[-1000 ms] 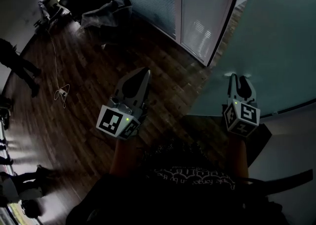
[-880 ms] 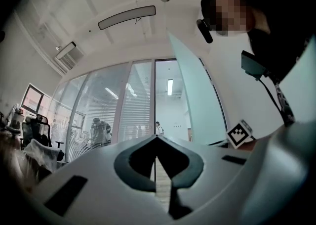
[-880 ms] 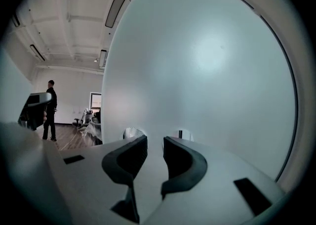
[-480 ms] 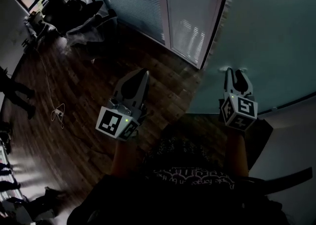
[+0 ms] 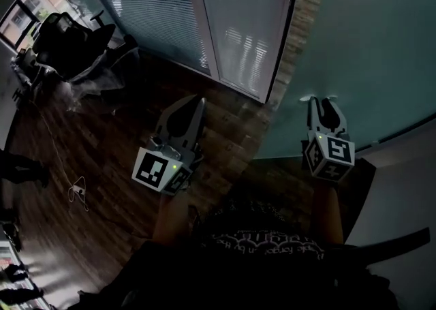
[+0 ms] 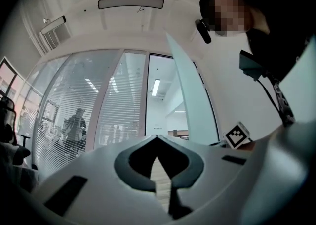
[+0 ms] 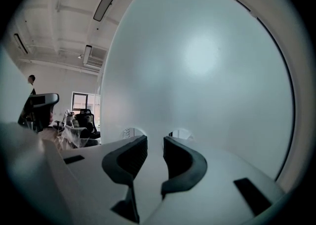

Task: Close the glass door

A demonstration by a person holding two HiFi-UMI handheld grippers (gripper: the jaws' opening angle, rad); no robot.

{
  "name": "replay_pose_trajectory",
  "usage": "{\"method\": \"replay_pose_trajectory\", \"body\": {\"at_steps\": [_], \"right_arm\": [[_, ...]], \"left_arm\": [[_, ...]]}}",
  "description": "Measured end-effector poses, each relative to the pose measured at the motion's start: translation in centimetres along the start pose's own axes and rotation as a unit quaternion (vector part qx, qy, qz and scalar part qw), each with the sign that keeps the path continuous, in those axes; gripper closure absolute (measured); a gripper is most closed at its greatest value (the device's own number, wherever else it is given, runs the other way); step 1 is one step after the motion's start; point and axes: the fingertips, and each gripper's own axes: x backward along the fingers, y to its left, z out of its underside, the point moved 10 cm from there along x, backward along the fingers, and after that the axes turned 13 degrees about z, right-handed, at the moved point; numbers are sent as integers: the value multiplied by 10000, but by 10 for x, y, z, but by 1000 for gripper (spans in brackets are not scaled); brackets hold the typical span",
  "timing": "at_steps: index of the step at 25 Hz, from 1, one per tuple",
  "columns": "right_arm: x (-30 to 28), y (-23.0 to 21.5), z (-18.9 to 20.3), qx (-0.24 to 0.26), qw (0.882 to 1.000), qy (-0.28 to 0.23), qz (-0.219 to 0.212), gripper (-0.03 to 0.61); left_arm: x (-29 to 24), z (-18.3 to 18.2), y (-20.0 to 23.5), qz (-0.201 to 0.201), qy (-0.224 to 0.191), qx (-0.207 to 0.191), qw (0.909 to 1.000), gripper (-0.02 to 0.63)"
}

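The frosted glass door [image 5: 368, 50] fills the right of the head view, and its bottom edge runs across the wooden floor [image 5: 102, 131]. My right gripper [image 5: 321, 101] is open, both fingertips set against the pane and nothing between them. In the right gripper view the glass door [image 7: 207, 61] fills the frame just past the right gripper [image 7: 155, 141]. My left gripper [image 5: 198, 100] is shut and empty, held over the floor left of the door's free edge. In the left gripper view the left gripper [image 6: 157, 138] points at the doorway, with the door's edge [image 6: 185, 95] standing to the right.
A dark door frame post [image 5: 283, 43] and a fixed glass partition with blinds [image 5: 157, 9] stand ahead. Office chairs [image 5: 68, 43] sit at the far left and a cable [image 5: 76, 191] lies on the floor. A person's legs [image 5: 24, 165] show at the left edge. A white wall [image 5: 402, 193] lies to the right.
Both grippers have travelled on with the person. The right one stays against the glass. The partition, post and chairs have shifted left in the head view.
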Motion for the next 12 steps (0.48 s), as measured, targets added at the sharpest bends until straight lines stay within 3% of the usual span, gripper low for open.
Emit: {"method": "replay_pose_trajectory", "body": {"at_steps": [12], "right_arm": [[-71,8,-3,4,9994,11,359,476]], "left_arm": [[-21,21,71,58,77,176,9998,612]]}}
